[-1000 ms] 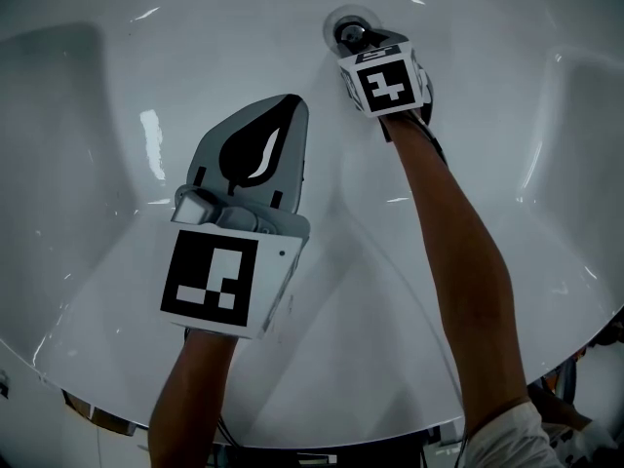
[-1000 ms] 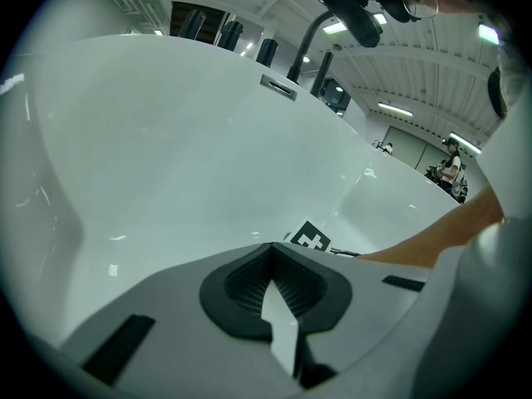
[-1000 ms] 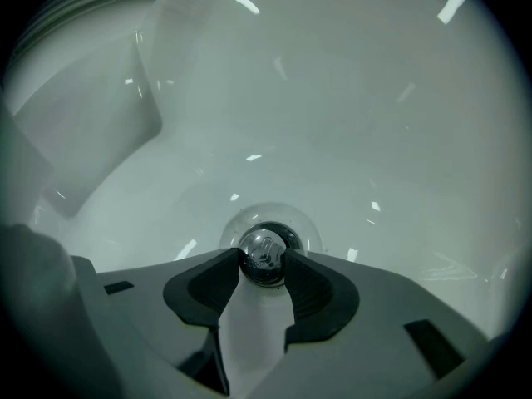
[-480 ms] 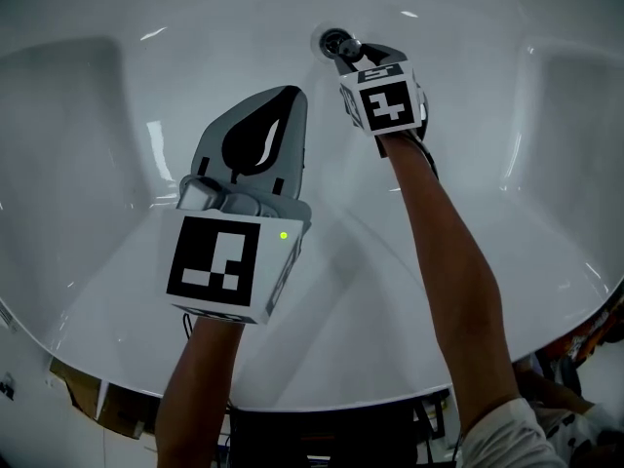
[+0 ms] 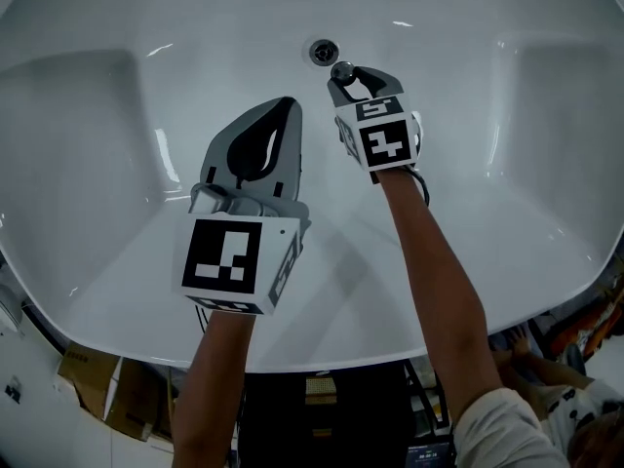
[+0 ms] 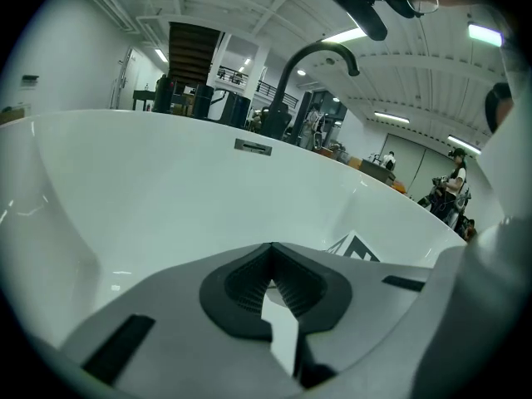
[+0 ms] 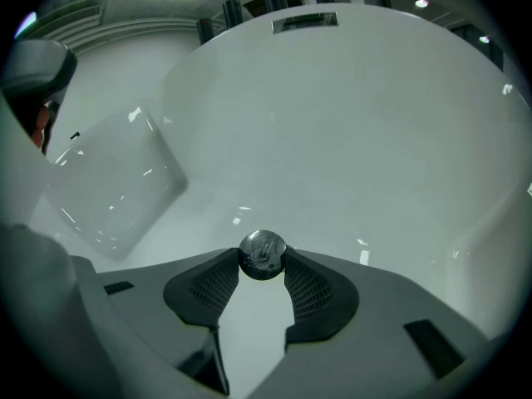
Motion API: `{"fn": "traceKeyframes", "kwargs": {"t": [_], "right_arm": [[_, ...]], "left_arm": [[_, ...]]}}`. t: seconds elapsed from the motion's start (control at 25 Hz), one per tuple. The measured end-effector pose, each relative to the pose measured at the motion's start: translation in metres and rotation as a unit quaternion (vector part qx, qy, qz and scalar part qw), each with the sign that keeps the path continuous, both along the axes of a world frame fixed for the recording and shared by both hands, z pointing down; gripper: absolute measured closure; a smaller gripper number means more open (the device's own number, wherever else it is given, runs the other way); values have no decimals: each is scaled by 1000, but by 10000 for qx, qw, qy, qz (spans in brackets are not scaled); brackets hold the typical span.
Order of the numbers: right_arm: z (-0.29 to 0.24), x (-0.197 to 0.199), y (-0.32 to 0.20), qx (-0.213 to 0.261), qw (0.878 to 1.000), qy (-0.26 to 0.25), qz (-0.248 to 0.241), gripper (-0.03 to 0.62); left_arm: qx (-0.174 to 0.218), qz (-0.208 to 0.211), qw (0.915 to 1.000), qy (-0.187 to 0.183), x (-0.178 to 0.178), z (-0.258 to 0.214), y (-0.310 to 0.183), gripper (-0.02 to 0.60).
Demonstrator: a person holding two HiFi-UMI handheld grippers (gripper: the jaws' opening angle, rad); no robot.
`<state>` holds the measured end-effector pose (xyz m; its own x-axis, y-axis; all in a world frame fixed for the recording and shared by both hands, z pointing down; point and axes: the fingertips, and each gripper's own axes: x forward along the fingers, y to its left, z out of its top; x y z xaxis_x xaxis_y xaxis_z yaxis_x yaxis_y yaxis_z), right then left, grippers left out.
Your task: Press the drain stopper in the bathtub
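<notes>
My gripper (image 7: 263, 264) grips the round stopper (image 7: 263, 251) between its jaw tips, low in the frame's centre, white tub (image 7: 349, 131) behind.

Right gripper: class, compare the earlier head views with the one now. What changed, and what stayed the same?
The right gripper, shut on the round chrome drain stopper, has drawn back toward the person from the drain, which now shows open and apart from it. The left gripper stayed shut and empty over the bathtub floor.

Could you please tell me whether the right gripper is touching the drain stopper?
Touching. In the right gripper view, the right gripper pinches the drain stopper between both jaw tips, no gap.
</notes>
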<state>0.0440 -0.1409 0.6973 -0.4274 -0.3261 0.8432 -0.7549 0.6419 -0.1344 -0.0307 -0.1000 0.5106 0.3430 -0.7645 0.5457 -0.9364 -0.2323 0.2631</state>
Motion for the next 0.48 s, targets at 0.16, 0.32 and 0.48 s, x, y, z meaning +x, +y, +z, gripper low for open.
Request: {"fn": "traceKeyframes", "kwargs": {"t": [0.16, 0.32, 0.48], "right_arm": [[-51, -1, 17, 69, 9999, -149, 27, 408], [-101, -3, 27, 143, 9993, -323, 89, 408], [-137, 5, 31, 271, 9988, -382, 147, 408]], "left_arm": [[-28, -142, 9999, 72, -4, -29, 9, 575], [10, -160, 9998, 93, -1, -60, 13, 577], [86, -125, 9998, 111, 7, -85, 17, 575]]}}
